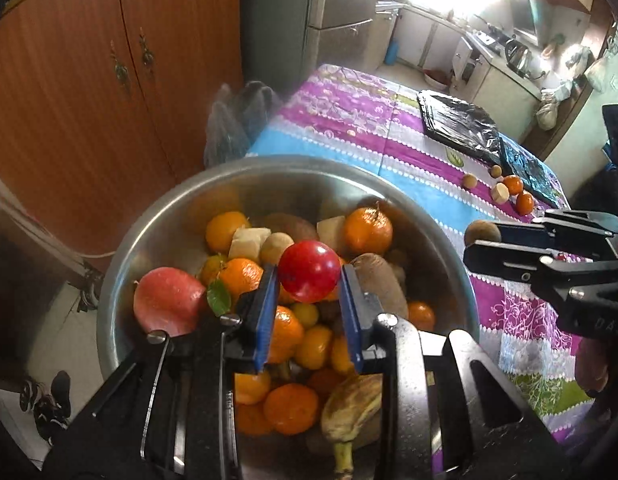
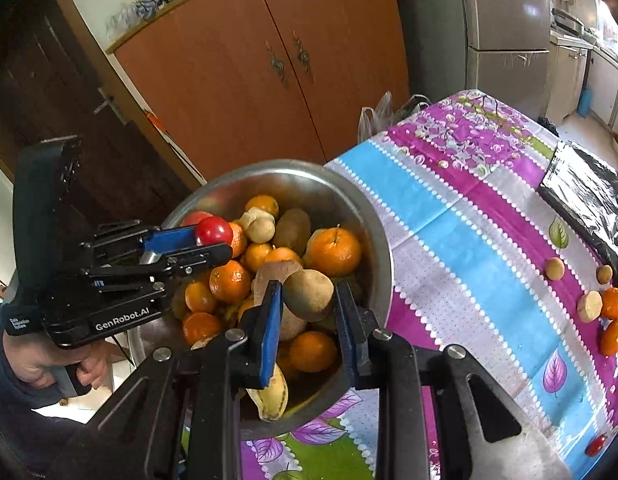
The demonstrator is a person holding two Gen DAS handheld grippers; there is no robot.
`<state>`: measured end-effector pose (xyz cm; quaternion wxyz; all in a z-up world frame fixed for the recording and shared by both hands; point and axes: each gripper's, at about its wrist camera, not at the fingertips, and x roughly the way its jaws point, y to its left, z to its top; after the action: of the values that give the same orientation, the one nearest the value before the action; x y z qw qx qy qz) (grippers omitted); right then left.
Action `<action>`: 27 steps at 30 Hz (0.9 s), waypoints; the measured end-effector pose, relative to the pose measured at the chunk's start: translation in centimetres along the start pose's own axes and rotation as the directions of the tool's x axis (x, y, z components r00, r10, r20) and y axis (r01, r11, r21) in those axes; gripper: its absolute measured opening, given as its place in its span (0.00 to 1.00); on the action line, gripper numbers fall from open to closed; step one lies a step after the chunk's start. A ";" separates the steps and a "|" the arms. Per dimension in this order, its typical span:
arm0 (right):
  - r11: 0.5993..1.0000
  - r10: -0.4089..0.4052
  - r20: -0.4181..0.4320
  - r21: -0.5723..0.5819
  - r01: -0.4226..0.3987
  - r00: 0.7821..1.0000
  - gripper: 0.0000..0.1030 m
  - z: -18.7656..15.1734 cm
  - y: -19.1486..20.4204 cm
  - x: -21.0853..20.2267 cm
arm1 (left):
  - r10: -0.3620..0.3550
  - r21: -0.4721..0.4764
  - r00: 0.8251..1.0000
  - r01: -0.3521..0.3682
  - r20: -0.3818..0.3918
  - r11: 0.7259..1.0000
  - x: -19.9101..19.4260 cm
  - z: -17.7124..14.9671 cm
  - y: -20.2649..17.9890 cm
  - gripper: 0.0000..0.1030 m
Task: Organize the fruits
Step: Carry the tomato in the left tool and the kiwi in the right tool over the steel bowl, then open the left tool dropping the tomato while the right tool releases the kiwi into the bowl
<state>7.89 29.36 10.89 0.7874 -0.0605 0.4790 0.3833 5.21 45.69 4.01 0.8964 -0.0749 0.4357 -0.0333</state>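
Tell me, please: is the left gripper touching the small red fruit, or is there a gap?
Touching. In the left wrist view the red fruit sits between the left gripper's blue pads, against both. The right wrist view shows it pinched at the tips, above the bowl.

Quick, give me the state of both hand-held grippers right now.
Left hand-held gripper: closed on the red fruit, above the steel bowl.
Right hand-held gripper: closed on a brown round fruit, also over the bowl.
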 end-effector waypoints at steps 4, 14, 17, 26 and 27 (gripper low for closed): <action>1.000 -0.015 -0.038 0.001 0.015 0.999 0.28 -0.4 0.7 1.0 | -0.032 0.008 0.999 0.032 -0.012 0.999 0.4 -0.2 0.6 0.30; 0.997 -0.041 -0.074 0.059 0.046 0.996 0.28 -1.0 0.6 2.0 | -0.073 0.020 0.997 0.074 -0.037 0.997 1.2 -0.6 1.4 0.30; 0.996 -0.047 -0.075 0.068 0.052 0.996 0.28 -1.0 0.6 2.1 | -0.077 0.020 0.997 0.078 -0.032 0.997 1.1 -0.5 1.5 0.30; 0.996 -0.050 -0.076 0.072 0.056 0.996 0.28 -1.0 0.7 2.2 | -0.078 0.017 0.996 0.078 -0.033 0.997 1.1 -0.4 1.6 0.30; 0.996 -0.050 -0.076 0.073 0.055 0.996 0.28 -1.0 0.7 2.2 | -0.077 0.017 0.996 0.078 -0.032 0.997 1.2 -0.4 1.6 0.30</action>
<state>7.28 30.54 8.78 0.7807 -0.0577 0.5200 0.3418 5.59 47.06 2.60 0.8881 -0.0829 0.4462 -0.0733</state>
